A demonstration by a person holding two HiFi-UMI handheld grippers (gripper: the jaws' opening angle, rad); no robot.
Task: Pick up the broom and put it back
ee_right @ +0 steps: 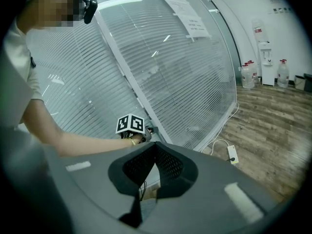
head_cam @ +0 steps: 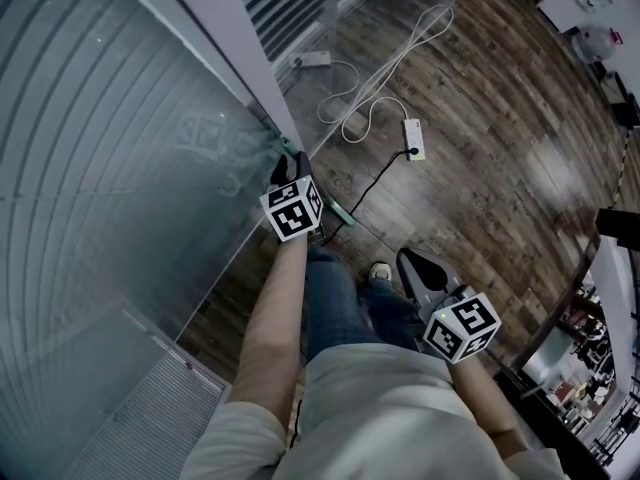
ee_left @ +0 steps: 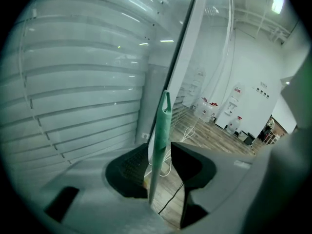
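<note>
a tall glass wall [head_cam: 100, 168] with blinds behind it meets a dark wooden floor [head_cam: 500, 168]. the person's left arm [head_cam: 275, 318] reaches to the white post [ee_left: 187, 57] of that wall. the right gripper [ee_right: 155, 147] hangs back over the floor, well apart from the wall, jaws clenched together on nothing. the left gripper [ee_left: 158, 147] is up at the post, jaws released and apart. the broom's green handle [ee_left: 163, 126] stands upright between them, close against the left pad and clear of the right one, along the floor's edge by the glass. a white power strip [head_cam: 414, 138] lies further out on the floor.
</note>
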